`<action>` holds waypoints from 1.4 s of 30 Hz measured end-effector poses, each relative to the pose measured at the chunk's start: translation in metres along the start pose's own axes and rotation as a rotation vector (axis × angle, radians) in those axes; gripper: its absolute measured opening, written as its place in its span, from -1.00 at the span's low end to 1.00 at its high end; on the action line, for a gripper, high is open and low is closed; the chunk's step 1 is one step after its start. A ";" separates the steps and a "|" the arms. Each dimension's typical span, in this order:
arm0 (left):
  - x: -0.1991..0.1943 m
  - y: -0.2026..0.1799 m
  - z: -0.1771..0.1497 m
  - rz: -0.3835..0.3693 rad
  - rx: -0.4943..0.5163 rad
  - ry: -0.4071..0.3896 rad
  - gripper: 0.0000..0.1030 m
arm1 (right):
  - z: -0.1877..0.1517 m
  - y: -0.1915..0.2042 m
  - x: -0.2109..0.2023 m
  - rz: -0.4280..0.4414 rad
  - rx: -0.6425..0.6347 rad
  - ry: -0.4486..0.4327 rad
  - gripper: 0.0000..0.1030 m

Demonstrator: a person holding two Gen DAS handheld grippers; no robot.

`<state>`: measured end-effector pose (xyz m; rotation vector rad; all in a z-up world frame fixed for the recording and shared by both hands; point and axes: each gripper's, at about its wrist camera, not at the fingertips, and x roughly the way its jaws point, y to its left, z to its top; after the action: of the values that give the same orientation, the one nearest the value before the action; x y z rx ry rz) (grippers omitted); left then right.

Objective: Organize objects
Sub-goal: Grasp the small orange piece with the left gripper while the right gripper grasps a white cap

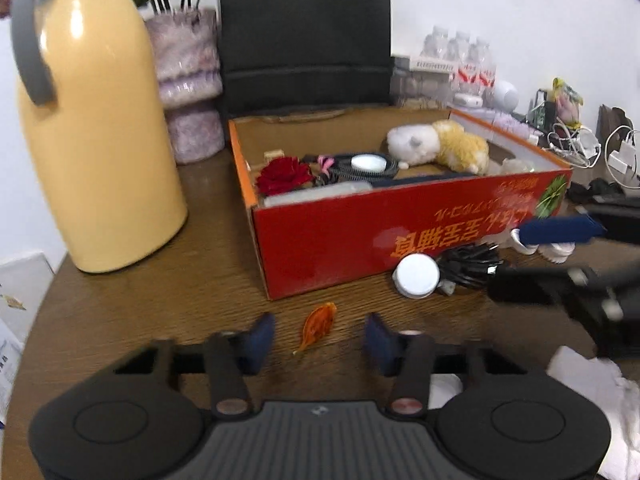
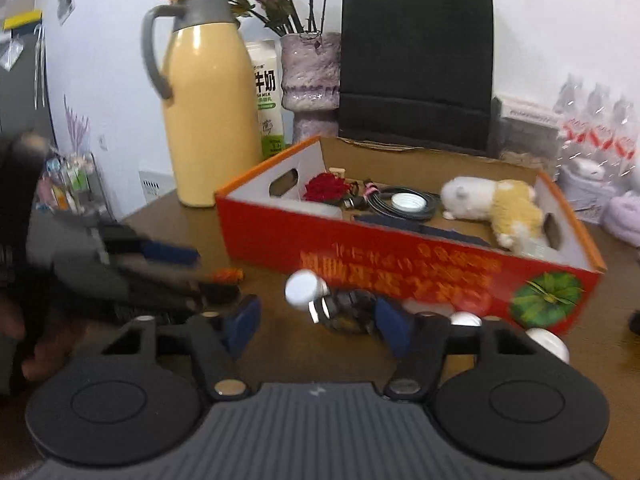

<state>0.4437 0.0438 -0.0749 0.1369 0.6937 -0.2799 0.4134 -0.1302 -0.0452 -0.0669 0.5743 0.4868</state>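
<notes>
Left wrist view: the left tool (image 1: 320, 338) hangs low over the brown wooden desk (image 1: 192, 280), its blue-padded fingers spread wide and holding nothing. A small translucent orange leaf-shaped piece (image 1: 318, 325) lies on the desk between the fingertips, touching neither, just in front of the open red cardboard box (image 1: 360, 236). Inside the box: a red artificial rose (image 1: 283, 175) at the left end, a coiled dark cable with a white round puck (image 1: 366, 163) in the middle, a white-and-yellow plush toy (image 1: 438, 145) at the right end. Against the box's front wall, toward its right end, lie a white round disc (image 1: 417, 276) and a bundled black cable (image 1: 470, 266). Left of the box stands a tall cream-yellow thermos jug with grey handle (image 1: 96, 140). The right tool (image 1: 560, 256) reaches in at the box's right front corner, blurred.

Right wrist view: the right tool (image 2: 318, 326) is released, fingers apart; the bundled black cable (image 2: 348, 310) sits on the desk between them, close to the right-hand pad (image 2: 394, 330), contact unclear. The white disc (image 2: 303, 285) rests beside it, before the box (image 2: 400, 264). The left tool (image 2: 176, 270) appears blurred, left of the box
</notes>
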 end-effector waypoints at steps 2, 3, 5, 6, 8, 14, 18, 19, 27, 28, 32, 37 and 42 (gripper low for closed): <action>0.001 0.005 0.000 -0.022 -0.019 -0.019 -0.50 | 0.007 -0.001 0.017 -0.002 -0.008 0.018 0.09; 0.001 0.006 -0.001 -0.025 -0.024 -0.022 -0.69 | 0.009 -0.002 0.025 0.006 -0.007 0.026 -0.06; 0.000 0.010 -0.003 -0.038 -0.046 -0.029 -0.79 | 0.011 0.000 0.037 0.029 -0.013 0.035 -0.20; -0.002 0.010 -0.004 -0.042 -0.050 -0.034 -0.79 | 0.011 0.003 0.044 0.031 -0.015 0.047 -0.21; -0.005 0.008 -0.006 -0.034 -0.044 -0.038 -0.79 | 0.009 0.007 0.057 0.041 -0.024 0.078 -0.36; -0.016 -0.004 -0.010 0.029 -0.015 -0.078 -0.79 | 0.006 0.024 0.053 -0.005 -0.109 0.083 -0.51; -0.050 -0.006 -0.014 0.103 -0.074 -0.129 -0.79 | 0.005 0.028 0.011 -0.019 -0.109 0.015 -0.51; -0.064 -0.008 -0.018 0.111 -0.096 -0.146 -0.79 | 0.003 0.030 -0.006 -0.026 -0.111 -0.010 -0.51; -0.148 -0.052 -0.081 0.004 -0.261 -0.160 -0.79 | -0.068 0.044 -0.113 -0.151 -0.197 -0.015 -0.50; -0.150 -0.059 -0.088 -0.009 -0.270 -0.138 -0.79 | -0.077 0.044 -0.117 -0.178 -0.204 0.009 -0.50; -0.147 -0.085 -0.105 -0.038 -0.237 -0.056 -0.79 | -0.102 0.034 -0.132 -0.175 -0.110 0.058 -0.47; -0.143 -0.108 -0.112 -0.005 -0.173 -0.031 -0.78 | -0.116 0.030 -0.152 -0.193 -0.066 0.034 0.37; -0.146 -0.116 -0.118 0.044 -0.146 -0.030 -0.72 | -0.124 0.031 -0.168 -0.125 -0.025 0.007 0.23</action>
<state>0.2304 -0.0111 -0.0740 0.0092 0.6784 -0.1885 0.2135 -0.1978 -0.0569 -0.1279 0.5673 0.3726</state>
